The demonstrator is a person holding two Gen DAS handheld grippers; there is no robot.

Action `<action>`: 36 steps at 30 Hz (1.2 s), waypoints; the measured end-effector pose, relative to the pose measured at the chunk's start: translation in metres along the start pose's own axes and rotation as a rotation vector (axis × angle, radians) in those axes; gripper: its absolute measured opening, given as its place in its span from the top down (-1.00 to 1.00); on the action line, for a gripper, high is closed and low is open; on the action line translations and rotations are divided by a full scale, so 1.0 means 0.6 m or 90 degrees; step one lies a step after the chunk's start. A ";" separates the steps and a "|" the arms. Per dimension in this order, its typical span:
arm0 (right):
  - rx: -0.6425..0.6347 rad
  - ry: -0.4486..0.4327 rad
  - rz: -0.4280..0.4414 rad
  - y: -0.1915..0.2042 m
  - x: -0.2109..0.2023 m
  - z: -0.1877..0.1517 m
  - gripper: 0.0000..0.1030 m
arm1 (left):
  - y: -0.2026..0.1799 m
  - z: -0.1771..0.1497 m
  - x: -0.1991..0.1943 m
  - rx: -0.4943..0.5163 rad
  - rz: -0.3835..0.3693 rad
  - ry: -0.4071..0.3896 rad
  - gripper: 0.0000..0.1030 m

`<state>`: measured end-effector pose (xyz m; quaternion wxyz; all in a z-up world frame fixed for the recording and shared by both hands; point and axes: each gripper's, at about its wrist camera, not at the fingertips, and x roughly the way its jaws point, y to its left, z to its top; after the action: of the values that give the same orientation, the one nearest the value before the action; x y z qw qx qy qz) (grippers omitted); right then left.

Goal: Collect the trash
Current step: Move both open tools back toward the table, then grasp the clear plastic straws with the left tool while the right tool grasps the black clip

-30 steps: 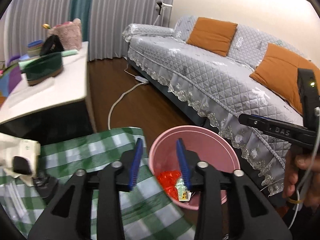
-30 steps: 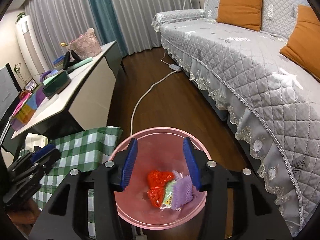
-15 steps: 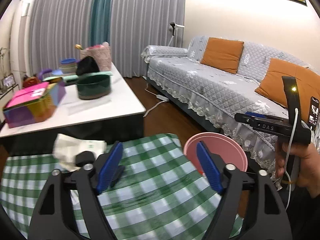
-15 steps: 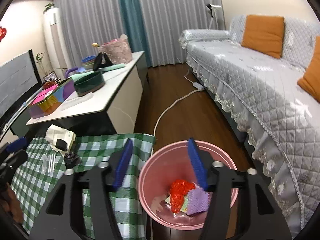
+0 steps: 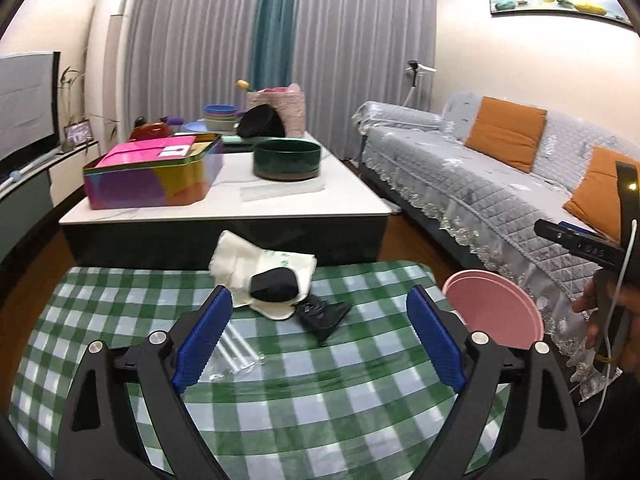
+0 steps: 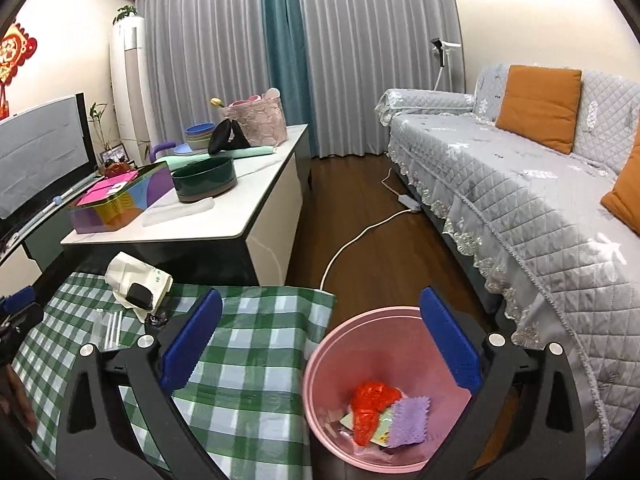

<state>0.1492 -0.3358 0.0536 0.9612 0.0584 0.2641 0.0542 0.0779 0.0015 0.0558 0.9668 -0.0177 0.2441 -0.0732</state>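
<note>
A pink trash bin [image 6: 384, 396] stands on the floor right of the green checked table [image 5: 304, 392]; it holds red plastic [image 6: 370, 404], a purple cloth and paper scraps. The bin also shows in the left wrist view [image 5: 494, 312]. On the table lie a cream bag [image 5: 260, 270] with a black lump [image 5: 274, 285] on it, a dark crumpled wrapper [image 5: 324, 312] and a clear packet of white sticks [image 5: 236, 354]. My left gripper [image 5: 320, 338] is open and empty above the table. My right gripper [image 6: 320, 342] is open and empty above the bin's left rim.
A white coffee table [image 5: 224, 200] behind carries a colourful tin [image 5: 152, 172], a dark green bowl [image 5: 286, 159] and other items. A grey sofa [image 6: 520, 184] with orange cushions runs along the right. A white cable [image 6: 360, 236] lies on the wood floor.
Both grippers have pulled up and back and opened wider. The left view swung from the bin to the checked table; the right still looks into the bin.
</note>
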 end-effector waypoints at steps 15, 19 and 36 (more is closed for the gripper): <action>-0.049 0.014 0.046 0.091 0.035 0.006 -0.86 | 0.075 -0.013 0.002 -0.061 0.029 0.012 -0.54; -0.058 0.016 0.050 0.109 0.047 0.007 -0.69 | 0.091 -0.017 0.004 -0.071 0.029 0.018 -0.41; -0.038 0.059 0.158 0.172 0.108 -0.015 0.11 | 0.182 -0.053 0.048 -0.140 0.087 0.079 0.20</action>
<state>0.1922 -0.2245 0.0279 0.9351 0.0595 0.2974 0.1832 0.1025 0.1051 0.0065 0.9449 -0.1020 0.3104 0.0190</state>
